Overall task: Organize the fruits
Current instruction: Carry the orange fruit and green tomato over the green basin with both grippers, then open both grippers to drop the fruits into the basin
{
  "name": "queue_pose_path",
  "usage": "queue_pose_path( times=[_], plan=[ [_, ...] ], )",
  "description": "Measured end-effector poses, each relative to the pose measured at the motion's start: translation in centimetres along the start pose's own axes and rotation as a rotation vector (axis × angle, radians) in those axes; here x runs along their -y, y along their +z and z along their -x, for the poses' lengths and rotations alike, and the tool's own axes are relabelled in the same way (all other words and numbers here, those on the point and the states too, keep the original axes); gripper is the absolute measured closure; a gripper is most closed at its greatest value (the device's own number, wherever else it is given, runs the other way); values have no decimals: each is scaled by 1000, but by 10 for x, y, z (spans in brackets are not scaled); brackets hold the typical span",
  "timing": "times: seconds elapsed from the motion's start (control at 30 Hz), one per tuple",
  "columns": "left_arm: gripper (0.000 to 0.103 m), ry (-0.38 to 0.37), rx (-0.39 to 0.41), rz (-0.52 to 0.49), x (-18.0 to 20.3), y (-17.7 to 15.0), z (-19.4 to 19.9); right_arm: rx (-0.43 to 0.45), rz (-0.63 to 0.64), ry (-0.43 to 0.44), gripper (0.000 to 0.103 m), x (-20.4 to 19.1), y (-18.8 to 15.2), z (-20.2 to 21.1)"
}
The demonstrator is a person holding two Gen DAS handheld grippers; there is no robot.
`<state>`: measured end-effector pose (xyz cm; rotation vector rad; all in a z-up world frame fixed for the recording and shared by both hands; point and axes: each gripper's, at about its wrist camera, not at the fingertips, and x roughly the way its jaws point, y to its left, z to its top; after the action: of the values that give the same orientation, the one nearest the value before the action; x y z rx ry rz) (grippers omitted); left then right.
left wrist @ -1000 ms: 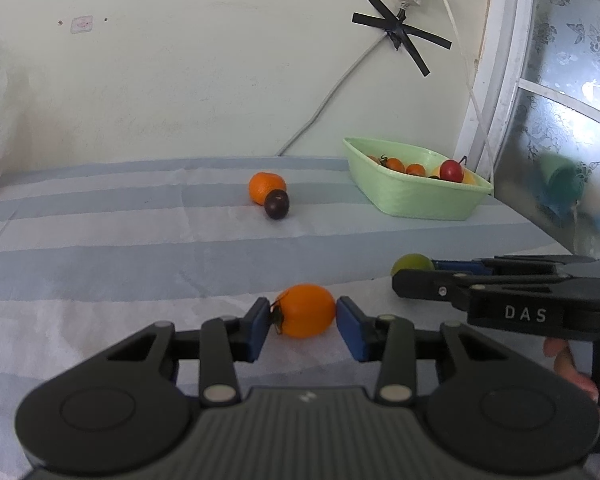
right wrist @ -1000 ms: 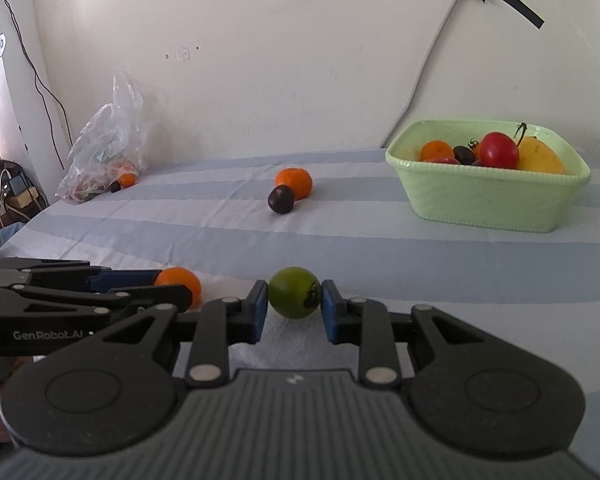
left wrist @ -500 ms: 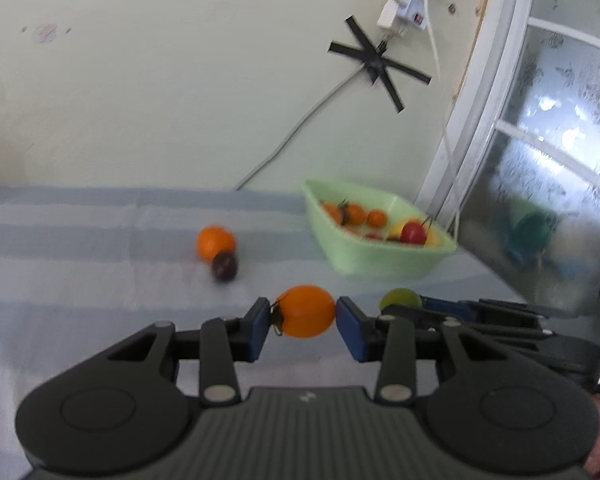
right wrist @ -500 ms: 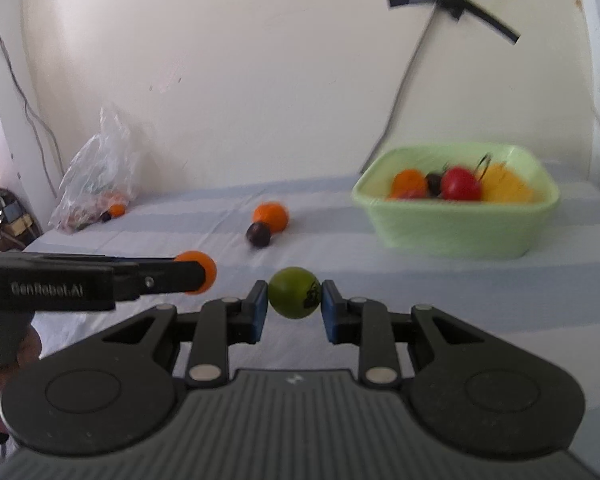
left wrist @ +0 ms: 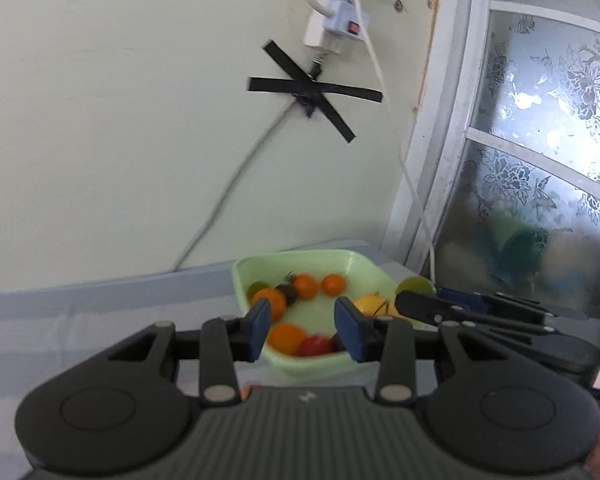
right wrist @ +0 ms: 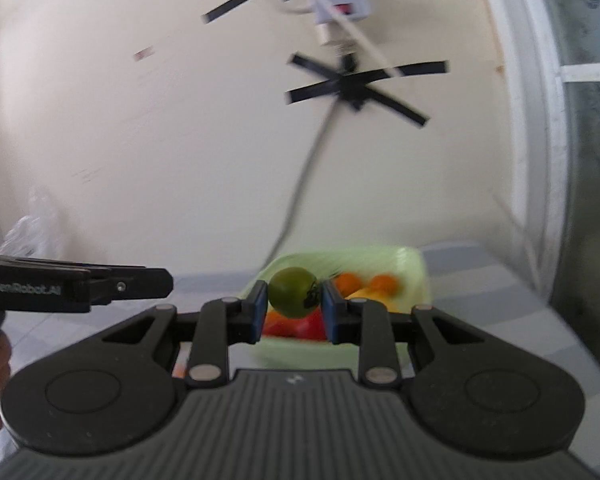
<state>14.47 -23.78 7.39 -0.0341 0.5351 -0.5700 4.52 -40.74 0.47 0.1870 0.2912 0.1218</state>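
left wrist view: the left gripper (left wrist: 302,330) hangs over the near side of the pale green basket (left wrist: 300,363), fingers spread wide with nothing between them. below the gap lie an orange fruit (left wrist: 286,337) and a red fruit (left wrist: 314,345) inside the basket — other small orange and yellow fruits sit further back. the right gripper (left wrist: 414,300) enters from the right, a green tomato (left wrist: 414,285) at its tip above the basket's right rim.

right wrist view: the right gripper pinches the green tomato between its blue pads (right wrist: 259,312) — held above the basket, whose contents are blurred. the left gripper reaches in from the left edge.
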Motion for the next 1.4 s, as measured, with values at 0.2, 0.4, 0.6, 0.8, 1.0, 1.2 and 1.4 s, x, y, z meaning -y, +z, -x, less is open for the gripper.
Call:
queue_pose_path(
  times=[0.2, 0.4, 0.6, 0.8, 1.0, 1.2, 1.4],
  plan=[
    [67, -25, -70, 9, 5, 21, -53, -25, -82, -49, 72, 33, 4, -27],
    [67, -35, -56, 17, -13, 8, -35, -35, -103, -33, 72, 44, 3, -34],
    [58, 62, -59, -108, -11, -46, -12, -4, -133, 2, 72, 43, 4, -23],
    [58, 136, -148, -159, -10, -69, -43, -2, -125, 2, 72, 39, 1, -22],
    [70, 137, -173, -155, -11, -72, -50, -9, -131, 1, 72, 42, 2, -27],
    [70, 63, -65, -99, -10, -36, -20, -8, -155, 16, 72, 46, 3, -34],
    [70, 24, -75, -88, 4, 6, -62, -41, -172, 15, 72, 50, -1, -46]
  ],
)
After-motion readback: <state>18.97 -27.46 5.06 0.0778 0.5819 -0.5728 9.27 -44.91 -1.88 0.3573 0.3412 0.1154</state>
